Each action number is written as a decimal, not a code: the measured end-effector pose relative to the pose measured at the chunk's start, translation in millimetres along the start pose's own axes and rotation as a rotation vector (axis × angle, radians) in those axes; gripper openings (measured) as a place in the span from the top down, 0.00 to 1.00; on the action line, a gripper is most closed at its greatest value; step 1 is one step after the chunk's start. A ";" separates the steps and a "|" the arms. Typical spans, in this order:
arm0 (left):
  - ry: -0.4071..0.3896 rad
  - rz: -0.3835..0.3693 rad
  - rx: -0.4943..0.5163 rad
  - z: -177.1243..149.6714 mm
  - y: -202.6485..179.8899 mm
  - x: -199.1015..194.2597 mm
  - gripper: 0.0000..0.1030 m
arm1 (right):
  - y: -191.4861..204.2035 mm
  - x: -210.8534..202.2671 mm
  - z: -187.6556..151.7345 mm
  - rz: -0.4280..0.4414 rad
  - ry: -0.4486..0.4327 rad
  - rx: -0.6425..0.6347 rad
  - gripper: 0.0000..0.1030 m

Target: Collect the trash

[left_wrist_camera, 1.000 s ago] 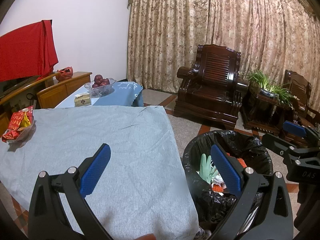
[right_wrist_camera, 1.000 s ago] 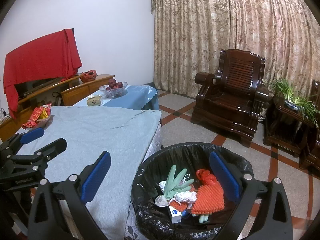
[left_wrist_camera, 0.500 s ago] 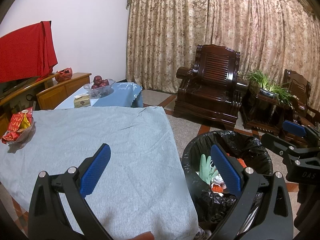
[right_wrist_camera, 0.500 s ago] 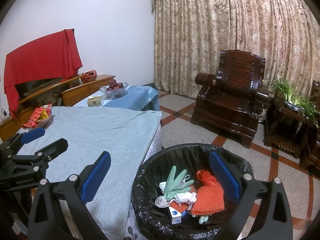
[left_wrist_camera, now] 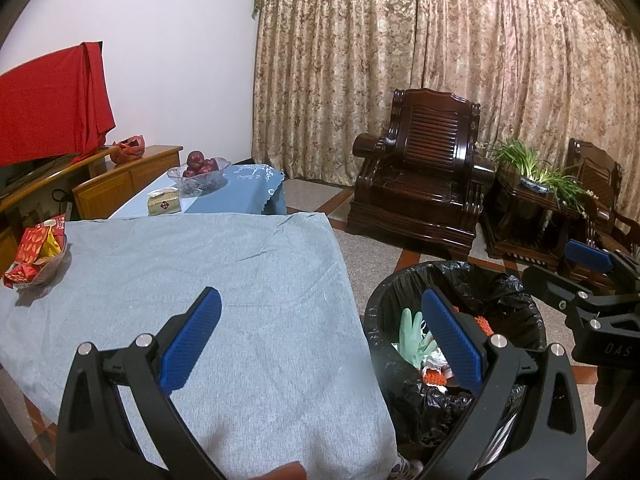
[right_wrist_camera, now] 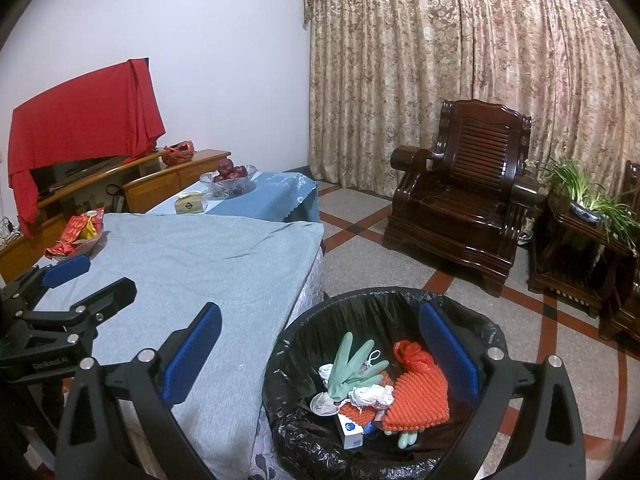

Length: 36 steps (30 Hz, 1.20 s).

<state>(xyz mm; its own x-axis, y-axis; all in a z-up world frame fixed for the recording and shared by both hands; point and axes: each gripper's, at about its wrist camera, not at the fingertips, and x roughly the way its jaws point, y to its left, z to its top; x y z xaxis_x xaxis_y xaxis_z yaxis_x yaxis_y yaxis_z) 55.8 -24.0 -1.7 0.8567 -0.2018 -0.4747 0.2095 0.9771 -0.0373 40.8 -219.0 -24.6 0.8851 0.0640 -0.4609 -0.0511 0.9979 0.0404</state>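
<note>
A round bin with a black liner [right_wrist_camera: 304,332] [left_wrist_camera: 516,296] stands on the floor by the table's right edge. It holds a green rubber glove [right_wrist_camera: 352,364] [left_wrist_camera: 412,332], an orange knobbly piece [right_wrist_camera: 416,396], white crumpled scraps and a small white box [right_wrist_camera: 350,432]. My left gripper [left_wrist_camera: 320,344] is open and empty, over the table's near right corner and the bin's rim. My right gripper [right_wrist_camera: 320,352] is open and empty, above the bin. Each gripper shows at the edge of the other's view.
The table has a grey-blue cloth [left_wrist_camera: 180,280] with a glass dish of red snack packets [left_wrist_camera: 36,252] at its far left. Behind are a low blue-clothed table with a fruit bowl [left_wrist_camera: 198,172] and tissue box, a dark wooden armchair [left_wrist_camera: 424,192] and a plant stand [right_wrist_camera: 576,240].
Both views have shifted only slightly; the grippers stay open and empty over the same spots.
</note>
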 end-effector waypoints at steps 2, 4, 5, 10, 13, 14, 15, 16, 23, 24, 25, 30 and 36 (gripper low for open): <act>-0.002 0.001 0.001 0.2 -0.9 -0.5 0.05 | -0.1 0.2 0.0 0.001 0.000 0.000 0.06; 0.000 0.001 0.000 -0.9 0.9 0.6 0.05 | -0.2 0.3 0.0 0.002 0.001 -0.001 0.06; -0.002 0.002 0.001 -0.7 -0.1 0.1 0.05 | 0.2 0.8 -0.2 0.002 0.001 -0.001 0.06; 0.001 0.002 0.001 -0.7 0.9 0.6 0.05 | 1.0 2.3 -0.4 0.004 0.002 -0.001 0.06; -0.001 0.001 0.001 -0.2 -0.5 -0.1 0.05 | 0.8 2.3 -0.2 0.003 0.002 -0.001 0.06; -0.001 0.002 0.002 -0.2 -0.4 0.1 0.05 | 0.7 2.3 -0.2 0.003 0.003 0.000 0.06; 0.000 0.001 0.002 -0.1 -0.6 -0.1 0.05 | 1.3 2.9 -0.5 0.003 0.003 0.001 0.06; 0.000 0.001 0.002 0.0 -0.8 -0.1 0.05 | 0.8 2.3 -0.3 0.003 0.002 -0.001 0.06; 0.001 0.002 0.002 0.2 -0.9 -0.2 0.05 | 0.5 3.0 -0.6 0.003 0.005 -0.001 0.06; 0.002 0.002 0.002 0.2 -0.4 0.0 0.05 | 0.3 3.0 -0.6 0.005 0.006 -0.001 0.06; 0.003 0.001 0.001 -1.5 -0.9 0.9 0.05 | 0.5 2.9 -0.7 0.004 0.005 -0.001 0.06; 0.005 0.000 0.003 -7.9 0.1 3.6 0.05 | 0.8 4.2 -1.9 0.003 0.009 0.000 0.06; 0.017 -0.004 0.003 -17.2 2.0 7.3 0.05 | -2.9 7.8 -7.4 0.002 0.016 0.003 0.06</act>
<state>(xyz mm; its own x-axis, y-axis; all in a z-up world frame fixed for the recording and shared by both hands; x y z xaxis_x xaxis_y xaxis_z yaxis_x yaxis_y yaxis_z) 54.4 -22.3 -20.4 0.8476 -0.2043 -0.4898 0.2144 0.9761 -0.0361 44.4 -221.3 -34.9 0.8775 0.0665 -0.4749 -0.0517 0.9977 0.0443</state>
